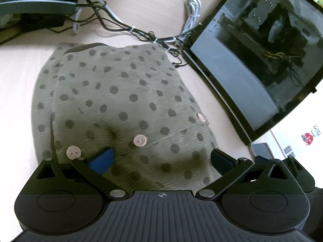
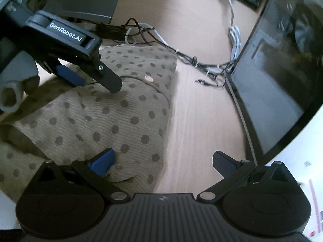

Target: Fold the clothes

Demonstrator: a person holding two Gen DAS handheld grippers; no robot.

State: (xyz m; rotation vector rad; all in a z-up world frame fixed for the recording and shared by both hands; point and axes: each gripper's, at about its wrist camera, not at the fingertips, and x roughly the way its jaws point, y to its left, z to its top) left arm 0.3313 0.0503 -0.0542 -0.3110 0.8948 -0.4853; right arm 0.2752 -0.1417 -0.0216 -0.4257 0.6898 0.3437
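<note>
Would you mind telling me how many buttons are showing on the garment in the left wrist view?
3: one button near the left finger, one mid-garment, one at its right edge. Folds may hide more.

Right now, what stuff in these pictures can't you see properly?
- Spotty garment: in the left wrist view its near edge hides under the left tongs; in the right wrist view it runs off the left edge.
- Dark glass case: its insides are dim, and blurred in the right wrist view.
- Cables: where they go is hidden behind the black stand.
- Right tongs: open over the garment's edge; contact unclear.
</note>
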